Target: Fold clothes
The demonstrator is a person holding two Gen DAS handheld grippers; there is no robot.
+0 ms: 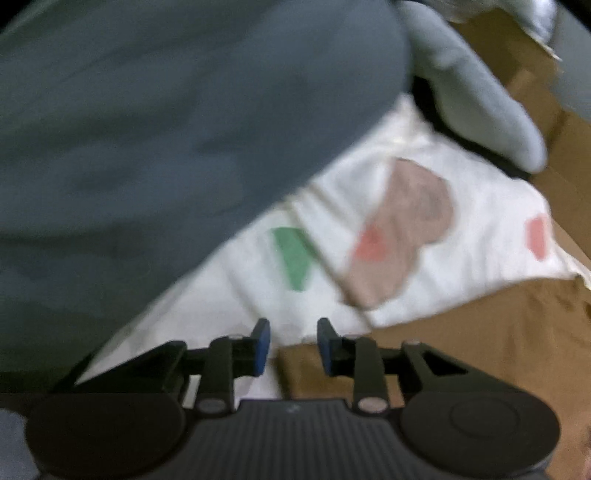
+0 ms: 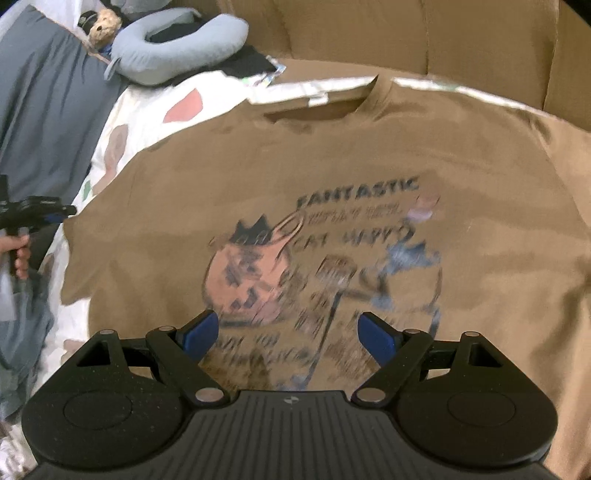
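A brown T-shirt point(image 2: 332, 155) with a "FANTASTIC" cartoon print lies spread flat, front up, collar at the far side. My right gripper point(image 2: 288, 336) hovers over its lower print, open wide with nothing between the blue pads point(image 2: 201, 332). A hand point(image 2: 20, 254) holds my left gripper point(image 2: 40, 214) off the shirt's left sleeve. In the left wrist view, which is blurred, the left gripper point(image 1: 294, 347) is open and empty above the line where the brown shirt point(image 1: 480, 332) meets the white sheet point(image 1: 461, 266).
The white sheet point(image 2: 122, 122) carries red, green and tan shapes. A grey-blue blanket point(image 2: 48, 110) lies left of it, with a grey neck pillow point(image 2: 177, 44) and a small teddy bear point(image 2: 103, 24) beyond. Tan cushions point(image 2: 443, 37) rise behind the shirt.
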